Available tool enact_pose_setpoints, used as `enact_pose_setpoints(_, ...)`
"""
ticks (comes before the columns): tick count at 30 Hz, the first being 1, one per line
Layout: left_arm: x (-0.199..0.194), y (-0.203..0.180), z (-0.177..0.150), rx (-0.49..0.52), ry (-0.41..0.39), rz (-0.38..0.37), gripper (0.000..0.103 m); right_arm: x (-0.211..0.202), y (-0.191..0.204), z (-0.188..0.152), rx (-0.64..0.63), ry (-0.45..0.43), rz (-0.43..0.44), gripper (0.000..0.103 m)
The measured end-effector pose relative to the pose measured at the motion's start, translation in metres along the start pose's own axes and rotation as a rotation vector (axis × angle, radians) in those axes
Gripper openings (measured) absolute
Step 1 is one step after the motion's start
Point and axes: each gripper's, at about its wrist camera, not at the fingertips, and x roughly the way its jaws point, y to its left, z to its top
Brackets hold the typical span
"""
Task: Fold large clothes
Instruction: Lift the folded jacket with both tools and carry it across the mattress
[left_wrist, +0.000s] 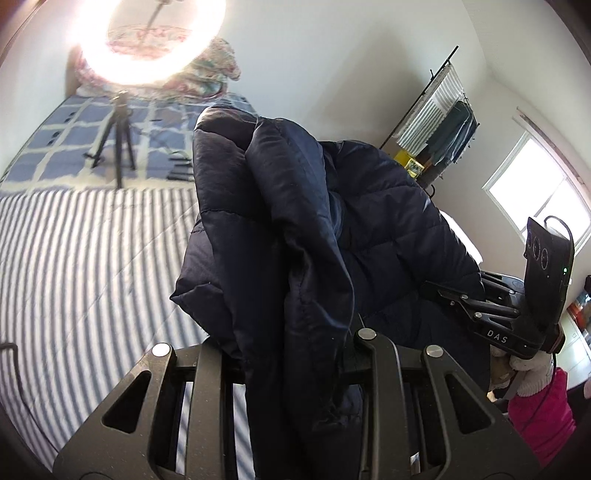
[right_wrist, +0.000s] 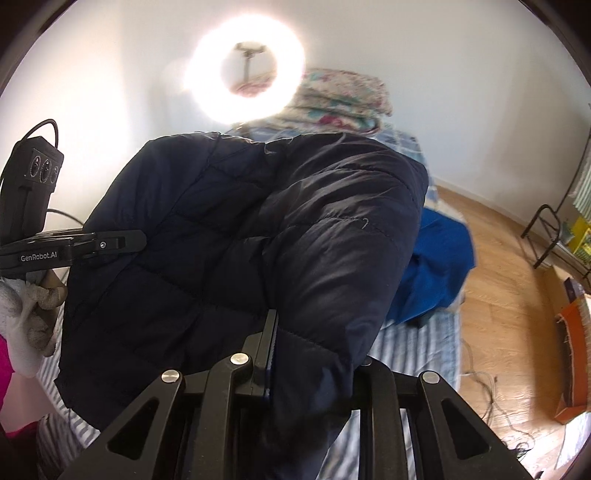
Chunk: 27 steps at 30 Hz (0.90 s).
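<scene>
Left wrist view shows each hand-held gripper — left (left_wrist: 295, 354), right (right_wrist: 295, 354) — clamped on the navy puffer jacket (left_wrist: 295, 206), lifted above the striped bed (left_wrist: 85, 258) — slick padding could slip free.

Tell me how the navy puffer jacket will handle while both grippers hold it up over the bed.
The jacket is probably floppy: it drapes in deep folds over the left gripper. Its shiny shell looks slippery, so it may creep out of the right gripper. The quilted padding suggests it is bulky but light.
</scene>
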Motion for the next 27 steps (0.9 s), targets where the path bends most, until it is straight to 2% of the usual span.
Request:
enact_pose_setpoints(7,0.046,-0.011,0.049,0.031,-0.016,-0.016,0.026,0.014,-0.057,0.032,0.024,-0.034,-0.052,0.02)
enact_pose_setpoints(16,0.108,-0.024,0.102,0.115,-0.02,0.022,0.026,0.054,-0.112,0.072,0.049,-0.065,-0.119,0.019)
enact_pose_setpoints(21,0.138,-0.016,0.124,0.1,-0.025,-0.019,0.026,0.069,-0.139,0.08,0.082,-0.097,-0.101,0.019)
enact_pose_setpoints(27,0.169,0.004,0.147,0.053,-0.024,-0.071,0.026,0.09,-0.176,0.091,0.155,-0.124,-0.012,0.019)
